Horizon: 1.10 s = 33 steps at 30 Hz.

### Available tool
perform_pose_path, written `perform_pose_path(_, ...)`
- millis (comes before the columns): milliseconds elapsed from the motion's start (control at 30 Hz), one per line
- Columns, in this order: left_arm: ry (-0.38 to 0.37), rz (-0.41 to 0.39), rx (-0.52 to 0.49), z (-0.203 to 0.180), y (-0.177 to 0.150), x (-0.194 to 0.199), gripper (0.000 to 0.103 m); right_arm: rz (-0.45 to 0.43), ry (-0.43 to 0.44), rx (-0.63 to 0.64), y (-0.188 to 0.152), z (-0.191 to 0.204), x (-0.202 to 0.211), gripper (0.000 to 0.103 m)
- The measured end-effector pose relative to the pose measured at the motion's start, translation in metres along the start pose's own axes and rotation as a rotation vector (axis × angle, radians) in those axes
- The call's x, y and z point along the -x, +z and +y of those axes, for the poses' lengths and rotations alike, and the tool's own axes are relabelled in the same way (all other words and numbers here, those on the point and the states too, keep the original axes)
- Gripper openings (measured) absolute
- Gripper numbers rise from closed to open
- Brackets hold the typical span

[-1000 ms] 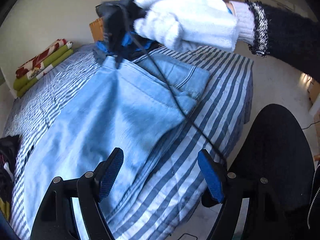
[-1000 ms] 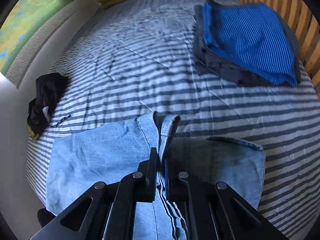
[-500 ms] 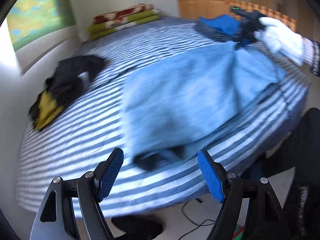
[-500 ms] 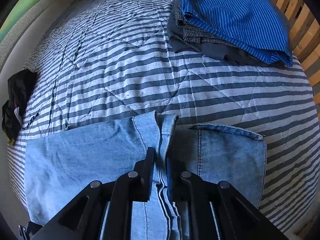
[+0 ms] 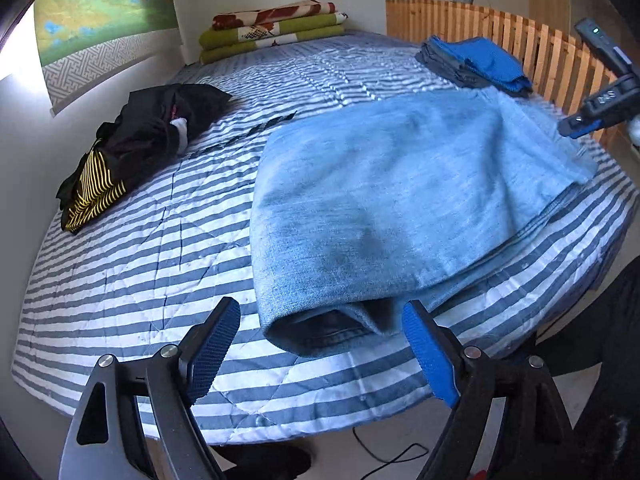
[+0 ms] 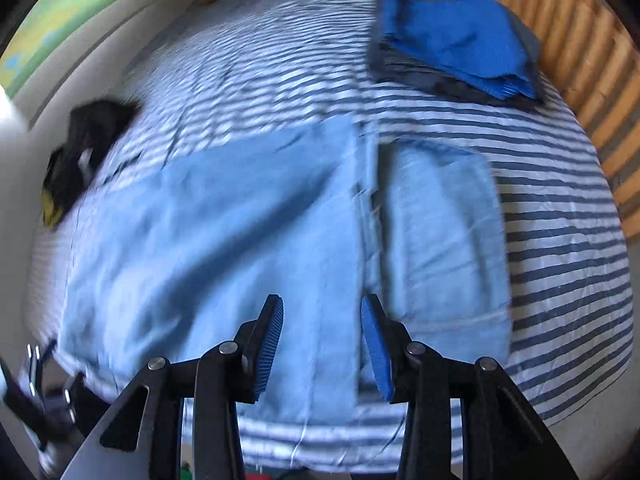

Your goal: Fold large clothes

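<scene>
Light blue jeans [image 5: 400, 204] lie folded over on the striped bed [image 5: 132, 272], with the fold end toward the near edge. My left gripper [image 5: 322, 350] is open, just short of that fold and holding nothing. In the right wrist view the jeans [image 6: 224, 232] lie flat and blurred. My right gripper [image 6: 322, 346] is open above their near edge, empty. Its body also shows at the far right of the left wrist view, as the right gripper [image 5: 600, 108].
A folded blue and grey clothes stack [image 5: 476, 64] sits at the bed's far right by a wooden slatted rail [image 5: 520, 36]. A black and yellow garment heap [image 5: 136, 140] lies left. Folded blankets [image 5: 272, 28] rest at the head. A black chair [image 5: 616, 320] stands right.
My right gripper has let go of the jeans' waistband and pulled back, now open. My left gripper swung left to face the jeans' folded end at the bed's near edge.
</scene>
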<state>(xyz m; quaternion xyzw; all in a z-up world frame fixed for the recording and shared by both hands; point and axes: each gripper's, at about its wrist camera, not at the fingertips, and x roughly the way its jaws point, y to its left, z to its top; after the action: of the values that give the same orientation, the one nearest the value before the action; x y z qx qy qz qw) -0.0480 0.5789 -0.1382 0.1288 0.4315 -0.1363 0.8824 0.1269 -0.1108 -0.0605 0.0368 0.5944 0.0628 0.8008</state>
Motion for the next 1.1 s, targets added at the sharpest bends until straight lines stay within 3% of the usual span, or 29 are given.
perform_pose_path(67,0.005,-0.005,0.004,0.005,-0.002,-0.001,0.086,0.033,0.042,0.006,-0.013,0.010,-0.006,0.037)
perform_pose_path(167,0.022,0.002,0.008,0.015,-0.008,0.001,0.086,0.031,0.021,-0.025,-0.023,0.004,-0.013,0.037)
perform_pose_path(333,0.069,0.017,-0.028,0.028,-0.013,0.001,0.086,0.067,0.117,-0.244,-0.024,-0.063,-0.020,0.038)
perform_pose_path(467,0.061,0.020,-0.018,0.032,-0.011,-0.003,0.086,0.089,0.147,-0.280,-0.024,-0.081,-0.026,0.038)
perform_pose_path(533,0.058,0.023,-0.016,0.031,-0.010,-0.006,0.086,0.119,0.189,-0.282,-0.024,-0.080,-0.034,0.040)
perform_pose_path(800,0.041,0.018,-0.039,0.022,-0.010,-0.002,0.086,0.130,0.127,-0.314,-0.025,-0.075,-0.040,0.041)
perform_pose_path(967,0.035,0.019,-0.039,0.020,-0.009,-0.004,0.086,0.208,0.180,-0.257,-0.037,-0.061,-0.034,0.041)
perform_pose_path(1000,0.035,0.020,-0.043,0.019,-0.009,-0.005,0.086,0.208,0.173,-0.246,-0.038,-0.058,-0.034,0.030)
perform_pose_path(1067,0.032,0.018,-0.049,0.017,-0.009,-0.005,0.086,0.192,0.146,-0.230,-0.035,-0.051,-0.033,0.024)
perform_pose_path(1100,0.029,0.015,-0.051,0.016,-0.008,-0.005,0.086,0.172,0.111,-0.224,-0.031,-0.046,-0.033,0.010)
